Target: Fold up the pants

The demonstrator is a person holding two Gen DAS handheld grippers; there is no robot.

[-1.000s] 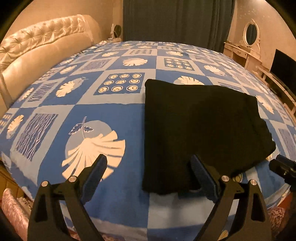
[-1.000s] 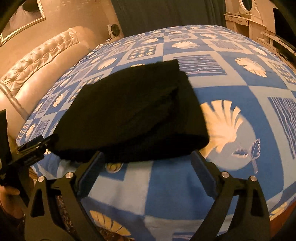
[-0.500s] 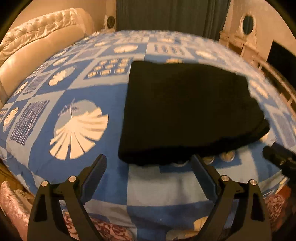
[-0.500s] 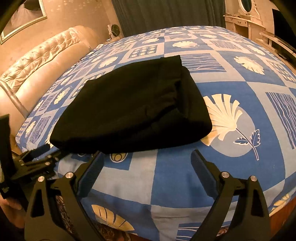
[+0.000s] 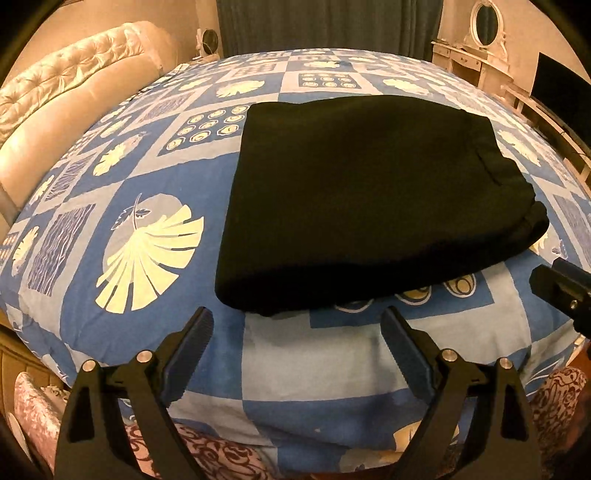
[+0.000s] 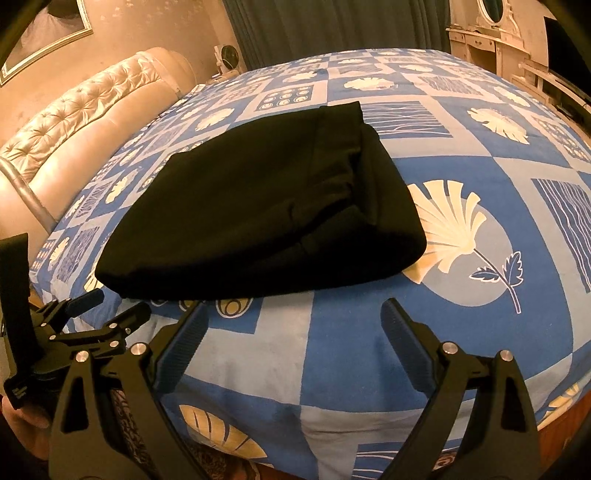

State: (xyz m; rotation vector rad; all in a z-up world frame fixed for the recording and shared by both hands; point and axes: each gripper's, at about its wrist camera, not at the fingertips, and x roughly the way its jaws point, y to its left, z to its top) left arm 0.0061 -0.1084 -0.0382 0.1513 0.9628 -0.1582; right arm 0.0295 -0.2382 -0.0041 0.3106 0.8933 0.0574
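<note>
The black pants [image 5: 362,199] lie folded into a thick rectangle on the blue patterned bedspread [image 5: 147,206]; they also show in the right wrist view [image 6: 266,218]. My left gripper [image 5: 297,325] is open and empty, just short of the fold's near edge. My right gripper [image 6: 295,317] is open and empty, near the pants' front edge but apart from them. The left gripper also shows at the left of the right wrist view [image 6: 107,306], and part of the right gripper shows at the right edge of the left wrist view [image 5: 561,291].
A cream tufted headboard [image 5: 62,99] runs along the left. A white dresser with an oval mirror [image 5: 476,55] and a dark screen [image 5: 557,96] stand at the far right. Dark curtains [image 5: 325,26] hang behind. The bed's near edge [image 5: 295,435] drops off below the grippers.
Both grippers have drawn back from the pants toward the bed's near edge. The left gripper's fingers no longer overlap the cloth. The folded pants lie still.
</note>
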